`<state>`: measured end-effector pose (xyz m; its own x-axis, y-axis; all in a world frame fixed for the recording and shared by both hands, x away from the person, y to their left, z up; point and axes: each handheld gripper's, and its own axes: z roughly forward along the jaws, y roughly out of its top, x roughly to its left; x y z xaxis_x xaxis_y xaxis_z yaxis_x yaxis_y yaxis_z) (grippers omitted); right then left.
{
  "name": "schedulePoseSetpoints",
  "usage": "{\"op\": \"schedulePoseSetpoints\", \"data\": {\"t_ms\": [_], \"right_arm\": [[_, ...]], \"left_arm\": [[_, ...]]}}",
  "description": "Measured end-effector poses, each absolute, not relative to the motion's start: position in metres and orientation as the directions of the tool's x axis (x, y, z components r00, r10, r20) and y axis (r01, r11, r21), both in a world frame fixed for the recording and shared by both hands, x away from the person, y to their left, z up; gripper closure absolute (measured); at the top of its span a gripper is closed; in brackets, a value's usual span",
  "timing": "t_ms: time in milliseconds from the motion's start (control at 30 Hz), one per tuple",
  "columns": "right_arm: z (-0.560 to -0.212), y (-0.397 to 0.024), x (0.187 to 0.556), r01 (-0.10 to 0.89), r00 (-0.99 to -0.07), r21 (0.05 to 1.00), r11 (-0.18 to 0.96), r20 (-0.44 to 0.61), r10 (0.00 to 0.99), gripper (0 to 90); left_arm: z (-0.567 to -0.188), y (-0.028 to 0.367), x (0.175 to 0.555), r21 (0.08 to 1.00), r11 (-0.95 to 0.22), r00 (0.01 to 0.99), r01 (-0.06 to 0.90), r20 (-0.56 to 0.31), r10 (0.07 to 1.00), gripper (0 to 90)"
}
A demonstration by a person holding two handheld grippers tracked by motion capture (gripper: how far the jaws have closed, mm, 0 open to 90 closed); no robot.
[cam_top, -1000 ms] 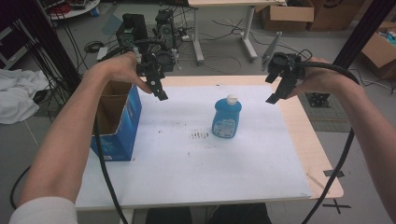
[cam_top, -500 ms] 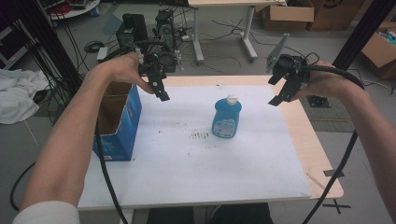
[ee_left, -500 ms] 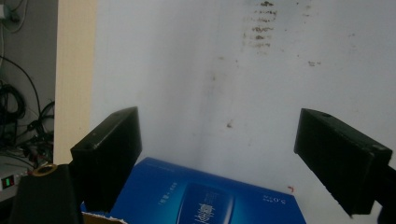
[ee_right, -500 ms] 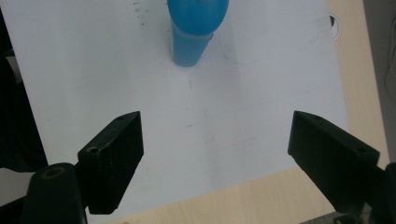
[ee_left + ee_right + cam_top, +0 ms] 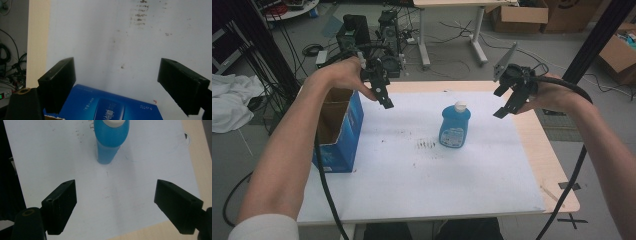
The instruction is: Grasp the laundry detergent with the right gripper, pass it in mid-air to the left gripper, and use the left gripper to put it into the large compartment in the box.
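Pre-grasp: left gripper point(image 5: 382, 92) and right gripper point(image 5: 512, 97) hover with jaws apart, empty. Blue bottle point(image 5: 454, 125) stands mid-table, box point(image 5: 339, 132) far left. Next likely: lower onto bottle.

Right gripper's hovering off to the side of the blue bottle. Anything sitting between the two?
Nothing visible. The right gripper hangs open in the air, and only bare white sheet lies between its jaws and the blue bottle. The bottle stands upright alone; the open box sits on its far side.
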<state>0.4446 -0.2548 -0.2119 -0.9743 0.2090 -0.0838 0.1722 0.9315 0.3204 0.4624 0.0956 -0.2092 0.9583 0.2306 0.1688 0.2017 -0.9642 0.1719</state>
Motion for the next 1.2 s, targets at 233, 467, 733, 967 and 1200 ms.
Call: {"op": "schedulePoseSetpoints", "data": {"t_ms": [233,467,733,967,1200], "right_arm": [[-0.235,-0.246,0.449,0.186,-0.973,0.336,0.923,-0.067,0.22,18.6],[-0.252,-0.239,0.456,0.199,-0.97,0.356,0.913,-0.063,0.236,18.7],[-0.273,-0.225,0.461,0.23,-0.964,0.388,0.893,-0.036,0.264,18.1],[-0.285,-0.221,0.464,0.258,-0.959,0.467,0.846,0.016,0.284,18.1],[-0.295,-0.217,0.464,0.269,-0.956,0.521,0.81,0.04,0.292,17.9]], "left_arm": [[-0.217,0.097,0.464,0.161,-0.965,0.96,0.206,0.157,0.231,15.5],[-0.217,0.098,0.466,0.168,-0.965,0.963,0.203,0.146,0.228,15.5],[-0.219,0.101,0.467,0.165,-0.965,0.962,0.203,0.149,0.228,15.5],[-0.221,0.102,0.466,0.16,-0.966,0.963,0.203,0.147,0.226,15.5],[-0.221,0.101,0.465,0.161,-0.967,0.964,0.198,0.148,0.222,15.6]]}}
